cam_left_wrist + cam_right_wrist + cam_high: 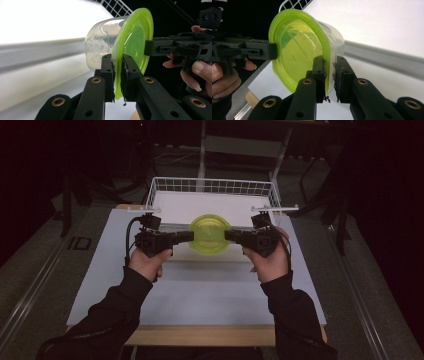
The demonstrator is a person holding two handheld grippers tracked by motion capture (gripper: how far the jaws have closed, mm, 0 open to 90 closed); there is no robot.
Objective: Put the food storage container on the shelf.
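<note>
A clear plastic container (98, 45) with a lime-green lid (210, 234) hangs in the air over the near rim of the wire basket (212, 185). My left gripper (188, 236) is shut on the lid's rim at its left side; in the left gripper view the jaws (117, 60) pinch the green edge. From the opposite side, my right gripper (229, 236) is shut on the rim too, and in the right gripper view (330, 61) the rim sits between the pads. Each gripper view shows the other gripper across the lid (294, 50).
The white wire basket stands at the far side of the white table top (200, 290), with a white floor inside it. A wooden edge (200, 335) runs along the table's near side. Dark floor and stands surround the table.
</note>
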